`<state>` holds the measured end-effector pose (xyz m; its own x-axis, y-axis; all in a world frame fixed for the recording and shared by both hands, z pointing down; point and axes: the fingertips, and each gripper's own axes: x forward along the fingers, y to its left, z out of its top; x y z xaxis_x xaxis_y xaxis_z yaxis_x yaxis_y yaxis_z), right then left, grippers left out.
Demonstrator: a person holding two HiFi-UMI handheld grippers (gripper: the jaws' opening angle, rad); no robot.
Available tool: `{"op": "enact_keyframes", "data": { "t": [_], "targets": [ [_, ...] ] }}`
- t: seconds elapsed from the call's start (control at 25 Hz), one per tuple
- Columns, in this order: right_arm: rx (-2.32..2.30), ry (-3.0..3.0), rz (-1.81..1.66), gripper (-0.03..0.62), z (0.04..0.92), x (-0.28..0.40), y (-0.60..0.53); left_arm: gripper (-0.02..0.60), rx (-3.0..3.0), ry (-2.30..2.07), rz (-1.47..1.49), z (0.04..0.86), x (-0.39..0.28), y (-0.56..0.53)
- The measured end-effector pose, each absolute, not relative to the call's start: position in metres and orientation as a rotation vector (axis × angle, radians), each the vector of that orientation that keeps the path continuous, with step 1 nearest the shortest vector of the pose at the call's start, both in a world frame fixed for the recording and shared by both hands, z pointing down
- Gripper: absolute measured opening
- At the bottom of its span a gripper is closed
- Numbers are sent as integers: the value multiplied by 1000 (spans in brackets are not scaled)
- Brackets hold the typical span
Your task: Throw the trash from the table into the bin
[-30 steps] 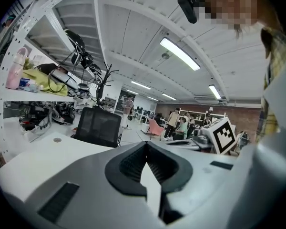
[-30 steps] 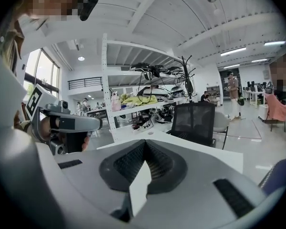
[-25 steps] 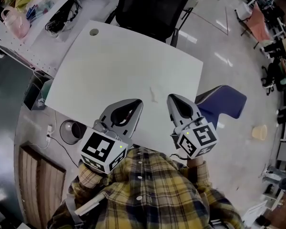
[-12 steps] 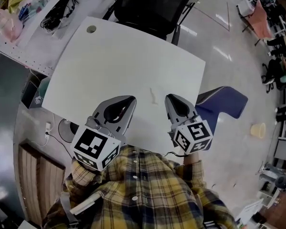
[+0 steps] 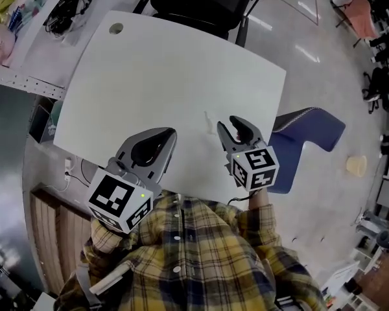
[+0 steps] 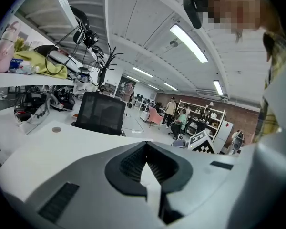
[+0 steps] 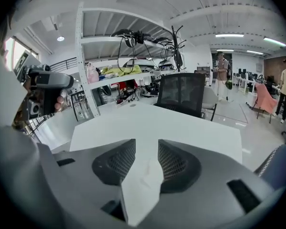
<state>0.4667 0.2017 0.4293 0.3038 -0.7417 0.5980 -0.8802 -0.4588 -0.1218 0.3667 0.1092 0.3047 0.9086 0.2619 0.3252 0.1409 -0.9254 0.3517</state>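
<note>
A small white paper scrap (image 5: 209, 120) lies on the white table (image 5: 162, 70) near its front edge. My right gripper (image 5: 228, 123) hangs low over the table just right of the scrap, its jaws opening. In the right gripper view the crumpled scrap (image 7: 145, 173) shows in the gap between the jaws (image 7: 146, 144), and the pads do not press on it. My left gripper (image 5: 170, 133) hovers over the table's front edge to the left, shut with nothing in it. Its closed tips (image 6: 145, 146) point across the bare tabletop.
A black office chair (image 5: 194, 2) stands at the table's far side. A blue chair (image 5: 311, 131) sits just right of the table, beside my right gripper. Cluttered shelves (image 5: 26, 18) line the left. A cable hole (image 5: 116, 28) marks the table's far left corner.
My right gripper has dropped toward the table and its jaws have parted from shut. The left gripper has sunk a little toward the front edge.
</note>
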Motion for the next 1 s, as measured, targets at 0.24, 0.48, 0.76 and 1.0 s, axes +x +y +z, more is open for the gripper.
{"op": "enact_keyframes", "data": {
  "t": [0.24, 0.48, 0.76, 1.0],
  "targets": [
    [2287, -1459, 996, 160, 472, 470, 199, 8, 2733, 264, 596, 323, 368, 98],
    [2269, -1403, 1074, 164, 513, 474, 199, 8, 2715, 245, 640, 338, 365, 93],
    [2244, -1339, 1143, 164, 550, 474, 206, 8, 2695, 237, 675, 353, 358, 92],
    [2233, -1310, 1143, 164, 557, 474, 207, 8, 2679, 227, 689, 357, 356, 89]
  ]
}}
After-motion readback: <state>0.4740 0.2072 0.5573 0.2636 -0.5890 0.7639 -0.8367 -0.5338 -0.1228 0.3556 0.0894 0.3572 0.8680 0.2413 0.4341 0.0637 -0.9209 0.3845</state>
